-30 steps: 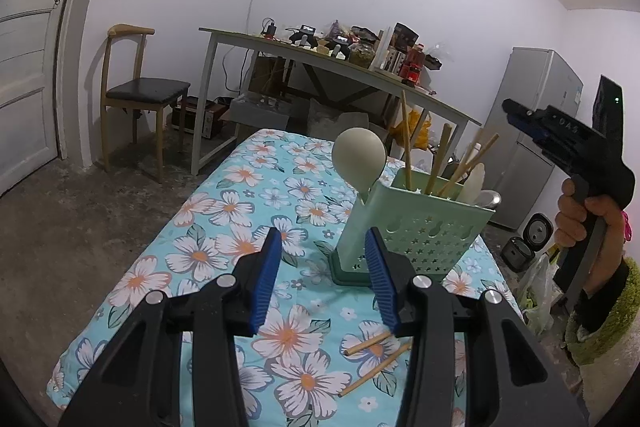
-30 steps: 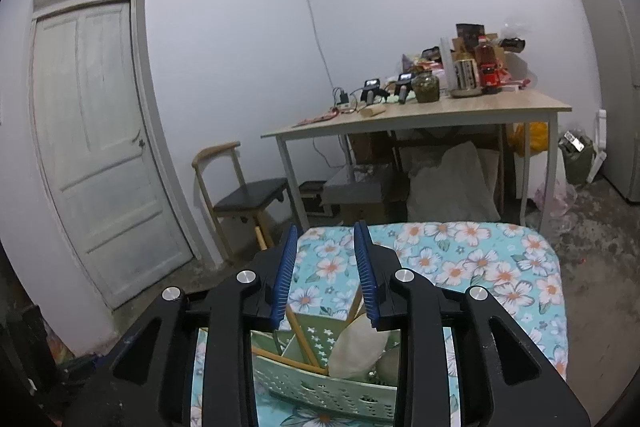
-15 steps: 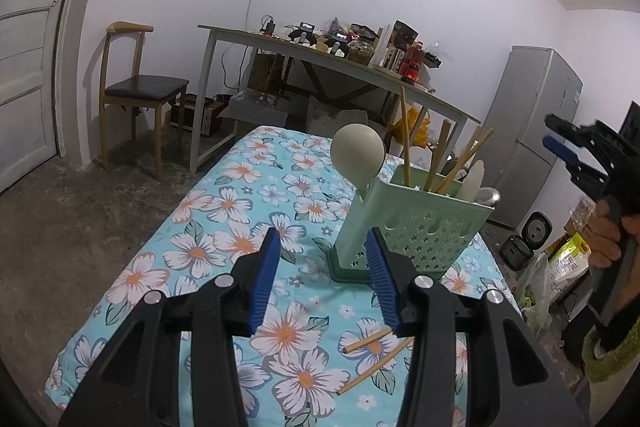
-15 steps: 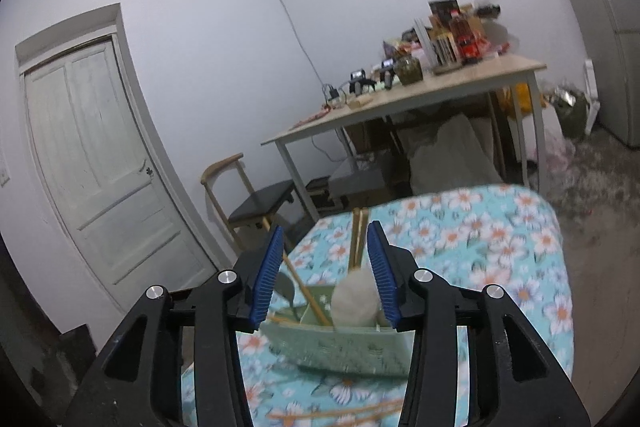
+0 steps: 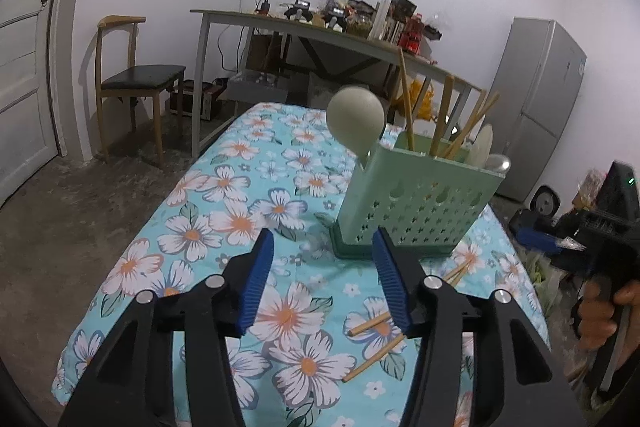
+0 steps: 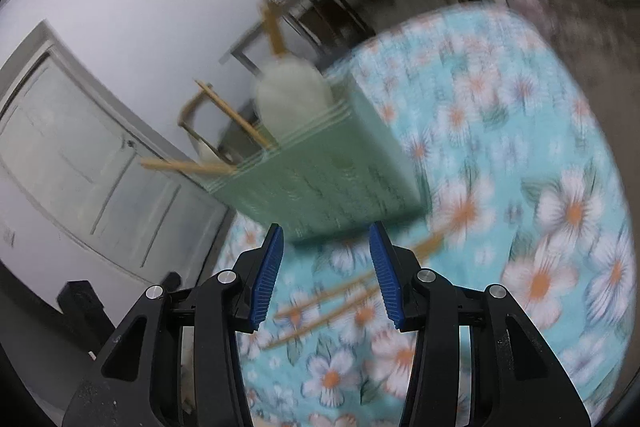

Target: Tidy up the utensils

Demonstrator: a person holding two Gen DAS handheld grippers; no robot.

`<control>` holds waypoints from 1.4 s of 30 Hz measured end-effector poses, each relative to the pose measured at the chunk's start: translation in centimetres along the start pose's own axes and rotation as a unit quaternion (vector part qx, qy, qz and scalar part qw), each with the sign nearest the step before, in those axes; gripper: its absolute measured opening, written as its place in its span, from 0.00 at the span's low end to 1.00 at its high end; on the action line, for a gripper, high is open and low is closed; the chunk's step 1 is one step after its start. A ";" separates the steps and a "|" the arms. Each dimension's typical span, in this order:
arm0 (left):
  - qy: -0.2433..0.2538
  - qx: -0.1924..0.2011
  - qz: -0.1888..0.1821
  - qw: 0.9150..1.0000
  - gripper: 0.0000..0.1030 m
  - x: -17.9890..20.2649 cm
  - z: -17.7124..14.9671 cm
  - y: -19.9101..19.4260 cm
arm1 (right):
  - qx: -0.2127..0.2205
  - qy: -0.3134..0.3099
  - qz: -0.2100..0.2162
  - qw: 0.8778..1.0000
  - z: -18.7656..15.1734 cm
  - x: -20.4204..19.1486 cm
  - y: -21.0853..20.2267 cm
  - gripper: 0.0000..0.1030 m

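Observation:
A green perforated utensil holder (image 5: 416, 203) stands on the floral tablecloth (image 5: 224, 211). It holds a pale round spoon (image 5: 354, 119), several chopsticks (image 5: 440, 115) and other spoons. Loose chopsticks (image 5: 372, 323) lie on the cloth in front of it. My left gripper (image 5: 323, 239) hovers short of the holder, its jaws opening with nothing between them. My right gripper (image 5: 548, 241), held in a hand (image 5: 600, 311), sits low off the table's right edge. In the blurred, tilted right wrist view, the right gripper (image 6: 325, 235) is open and empty, with the holder (image 6: 328, 163) ahead and loose chopsticks (image 6: 328, 303) beneath.
A wooden chair (image 5: 132, 83) stands by a white door (image 5: 20, 87) at the left. A long cluttered table (image 5: 320, 31) runs along the back wall. A grey fridge (image 5: 540, 99) and floor clutter (image 5: 544, 199) are at the right.
The right gripper dropped from high at the right to low beside the table and rolled, tilting its view. Both grippers' jaws widened. The left gripper hardly moved.

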State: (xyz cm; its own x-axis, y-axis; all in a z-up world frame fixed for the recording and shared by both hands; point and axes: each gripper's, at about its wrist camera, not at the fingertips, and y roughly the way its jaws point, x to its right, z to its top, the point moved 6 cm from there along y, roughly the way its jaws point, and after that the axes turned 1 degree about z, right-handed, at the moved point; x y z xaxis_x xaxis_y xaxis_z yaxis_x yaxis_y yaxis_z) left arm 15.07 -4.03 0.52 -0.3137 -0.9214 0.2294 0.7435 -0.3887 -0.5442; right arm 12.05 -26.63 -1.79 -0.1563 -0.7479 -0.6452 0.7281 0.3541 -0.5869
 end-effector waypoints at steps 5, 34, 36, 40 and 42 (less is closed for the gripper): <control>0.012 -0.018 0.010 1.000 0.59 0.1 -0.7 0.7 | -0.039 0.064 -0.018 0.997 -2.2 2.8 3.0 0.38; 0.034 -0.062 0.052 0.996 0.65 -0.4 -2.0 2.6 | -0.042 0.099 -0.118 0.987 -4.1 4.6 10.0 0.19; 0.032 -0.064 0.054 0.996 0.65 -0.5 -2.0 2.7 | -0.041 0.100 -0.114 0.988 -4.2 4.7 9.9 0.17; 0.031 -0.068 0.058 0.996 0.65 -0.5 -2.1 2.9 | -0.042 0.096 -0.108 0.989 -4.2 4.8 9.9 0.16; 0.033 -0.068 0.059 0.995 0.65 -0.5 -2.2 2.9 | -0.043 0.093 -0.105 0.989 -4.1 5.0 9.6 0.15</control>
State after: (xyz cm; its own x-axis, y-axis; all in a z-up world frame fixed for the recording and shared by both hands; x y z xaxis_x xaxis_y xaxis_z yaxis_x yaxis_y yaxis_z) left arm 16.10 -4.69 -2.92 -0.2696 -0.9571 0.1061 0.6919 -0.2692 -0.6699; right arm 15.46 -24.64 -12.64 -0.4250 -0.6962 -0.5785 0.6084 0.2536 -0.7521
